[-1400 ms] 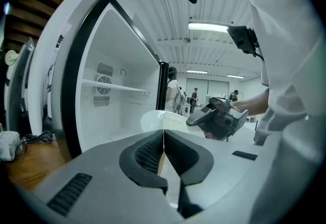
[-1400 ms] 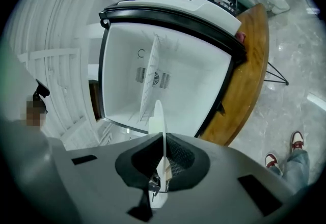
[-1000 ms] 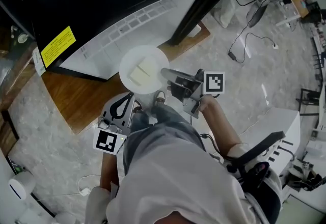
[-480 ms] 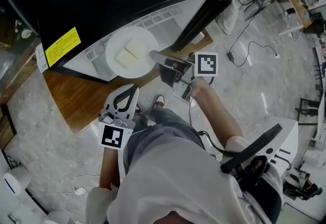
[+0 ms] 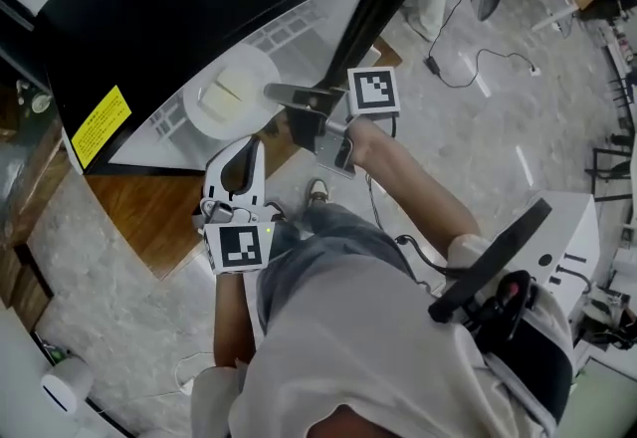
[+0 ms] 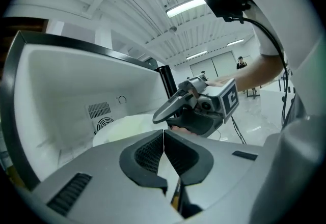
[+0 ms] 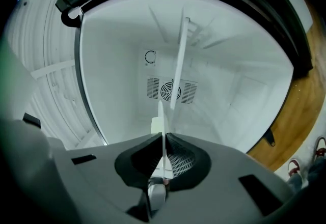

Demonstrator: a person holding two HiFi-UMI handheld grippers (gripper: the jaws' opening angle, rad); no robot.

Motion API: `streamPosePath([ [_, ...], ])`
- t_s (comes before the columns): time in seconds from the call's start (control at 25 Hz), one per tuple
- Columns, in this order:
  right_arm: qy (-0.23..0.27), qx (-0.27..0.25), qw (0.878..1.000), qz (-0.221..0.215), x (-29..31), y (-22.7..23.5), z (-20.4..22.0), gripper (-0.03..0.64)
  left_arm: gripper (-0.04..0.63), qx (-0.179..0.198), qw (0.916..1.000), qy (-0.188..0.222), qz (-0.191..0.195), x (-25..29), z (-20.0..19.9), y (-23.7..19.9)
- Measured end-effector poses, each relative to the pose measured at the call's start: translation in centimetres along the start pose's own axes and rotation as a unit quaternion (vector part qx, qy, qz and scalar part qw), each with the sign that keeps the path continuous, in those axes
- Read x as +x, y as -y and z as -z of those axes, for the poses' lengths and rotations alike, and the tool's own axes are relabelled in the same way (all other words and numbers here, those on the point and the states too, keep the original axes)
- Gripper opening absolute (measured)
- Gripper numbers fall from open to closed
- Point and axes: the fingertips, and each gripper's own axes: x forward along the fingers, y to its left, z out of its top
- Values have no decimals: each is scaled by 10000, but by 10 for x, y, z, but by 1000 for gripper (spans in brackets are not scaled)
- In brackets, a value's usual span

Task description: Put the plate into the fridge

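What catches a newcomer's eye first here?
The white plate, pinched at its rim by the right gripper, hangs at the mouth of the open fridge. A yellow label stands out on the fridge's black side, at left. The left gripper, shut and empty, is below the plate.

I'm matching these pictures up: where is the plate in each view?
Head view: plate, upper left of centre.
Left gripper view: plate, left of centre, above the jaws.
Right gripper view: plate edge-on at centre, between the jaws.
Shared landmark: the fridge's white interior.

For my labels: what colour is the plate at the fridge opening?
The plate is white; the head view shows it best.
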Motion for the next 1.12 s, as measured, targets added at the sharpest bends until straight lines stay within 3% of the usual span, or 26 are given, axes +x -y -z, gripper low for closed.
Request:
streamPosePath([
  [0.24, 167, 365, 9992, 15, 1, 7, -4, 25, 18, -178, 9998, 72, -10, 12, 5, 0],
  [0.6, 111, 317, 9994, 5, 6, -2, -7, 32, 18, -393, 9985, 243, -282, 20, 4, -5],
  [0.68, -4, 199, 9998, -70, 9, -9, -9, 53, 18, -517, 9974, 272, -417, 24, 2, -13],
  [0.76, -186, 72, 9996, -199, 13, -17, -10, 139, 18, -605, 9961, 294, -567, 30, -1, -22],
  [0.88, -466, -295, 9979, -342, 15, -28, -7, 174, 18, -726, 9942, 326, -723, 41, -5, -34],
  [1.04, -593, -725, 9947, -418, 12, -34, 2, 173, 18, -873, 9921, 308, -845, 51, -2, -49],
  [1.12, -464, -1375, 9894, -94, 8, -35, 4, 113, 19, -906, 9913, 266, -912, 53, -1, -57],
])
